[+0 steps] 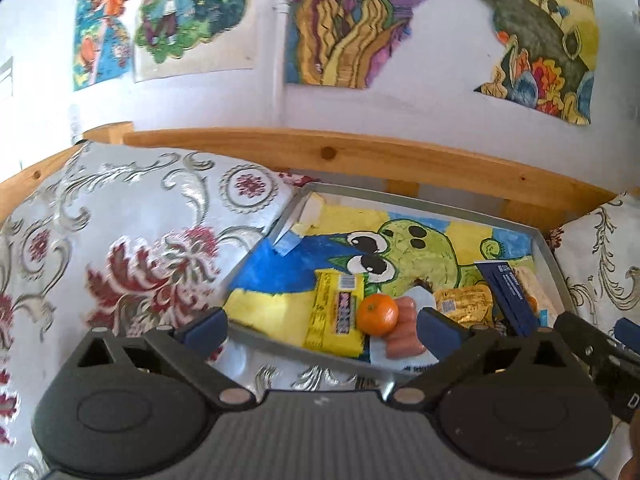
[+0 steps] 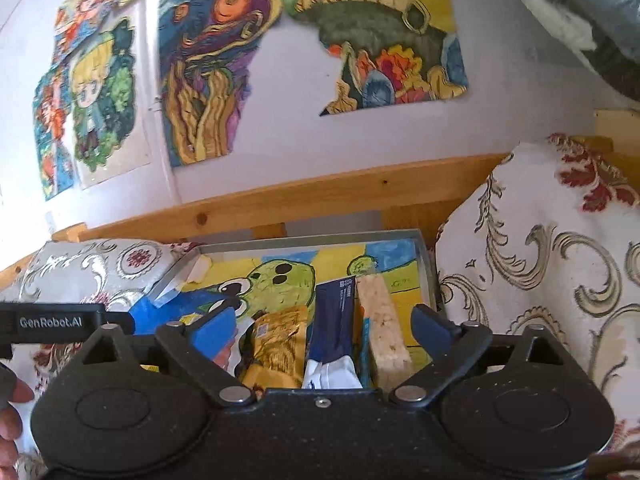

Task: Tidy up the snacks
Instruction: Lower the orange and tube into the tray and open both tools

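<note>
Black gripper parts fill the bottom of the left view, and the left gripper [image 1: 322, 322] is seen with its blue fingers wide apart, holding nothing. Just past the fingers a grey tray [image 1: 550, 258] is laid between two flowery cushions [image 1: 132, 248], in front of a wood rail [image 1: 360, 152]. A frog drawing [image 1: 420, 248] lines the tray. Near the front edge, a yellow pack [image 1: 334, 312] is laid flat. An orange [image 1: 377, 314] is rested against it, on top of some sausages [image 1: 404, 332]. Further right, a gold pack [image 1: 464, 300] and a blue pack [image 1: 510, 296] are seen.

In the right view, the right gripper [image 2: 324, 322] is also held open and empty, low over the near end of the tray [image 2: 426, 264]. Three snacks are lined up between its fingers: the gold pack [image 2: 276, 344], the blue pack [image 2: 334, 316] and a pale rice bar [image 2: 384, 328]. Part of a hand [image 2: 10, 412] is seen at the left edge.

The orange is judged to be round, smooth and a bit heavy, so it may roll; it is best pinched across its middle, gently. The sausages are likely soft and slippery in their wrap. The packs look light and crinkly and are best taken by a thin edge. The rice bar looks crumbly, so its long sides should be squeezed softly.
</note>
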`<move>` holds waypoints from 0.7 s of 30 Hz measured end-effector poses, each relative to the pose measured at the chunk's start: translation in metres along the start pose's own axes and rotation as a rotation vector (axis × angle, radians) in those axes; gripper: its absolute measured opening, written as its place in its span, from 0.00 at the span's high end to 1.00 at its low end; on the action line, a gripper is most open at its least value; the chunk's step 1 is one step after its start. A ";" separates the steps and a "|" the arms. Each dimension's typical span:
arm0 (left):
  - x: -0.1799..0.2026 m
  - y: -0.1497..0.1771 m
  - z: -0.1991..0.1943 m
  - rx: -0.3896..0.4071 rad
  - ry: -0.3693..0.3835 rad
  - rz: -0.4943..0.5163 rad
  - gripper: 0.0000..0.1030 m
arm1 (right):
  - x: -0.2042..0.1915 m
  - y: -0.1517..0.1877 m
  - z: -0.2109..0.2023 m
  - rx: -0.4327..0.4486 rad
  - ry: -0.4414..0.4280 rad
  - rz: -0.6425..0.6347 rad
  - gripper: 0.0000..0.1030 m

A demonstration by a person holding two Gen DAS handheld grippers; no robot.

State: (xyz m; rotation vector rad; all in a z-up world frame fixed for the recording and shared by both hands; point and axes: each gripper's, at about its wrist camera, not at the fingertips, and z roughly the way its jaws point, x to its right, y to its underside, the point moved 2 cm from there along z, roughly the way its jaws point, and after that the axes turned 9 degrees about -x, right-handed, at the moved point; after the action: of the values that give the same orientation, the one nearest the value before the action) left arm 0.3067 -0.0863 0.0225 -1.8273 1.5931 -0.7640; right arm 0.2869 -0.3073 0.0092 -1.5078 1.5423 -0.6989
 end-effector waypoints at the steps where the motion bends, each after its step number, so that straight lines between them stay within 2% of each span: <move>1: -0.003 0.003 -0.004 0.003 0.002 -0.007 0.01 | -0.002 0.002 -0.006 0.009 -0.001 -0.013 0.04; 7: -0.019 0.022 -0.031 0.018 0.008 -0.036 0.01 | -0.016 0.013 -0.040 0.051 -0.016 -0.058 0.01; 11: -0.032 0.037 -0.052 0.062 0.002 -0.035 0.01 | -0.025 0.025 -0.063 0.059 -0.004 -0.094 0.01; 21: -0.058 0.076 -0.096 0.114 0.006 -0.009 0.01 | -0.033 0.051 -0.101 0.006 0.012 -0.087 0.01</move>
State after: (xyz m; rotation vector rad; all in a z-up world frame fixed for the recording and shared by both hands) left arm 0.1785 -0.0429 0.0263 -1.7528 1.5147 -0.8478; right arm 0.1720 -0.2855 0.0210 -1.5763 1.4900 -0.7630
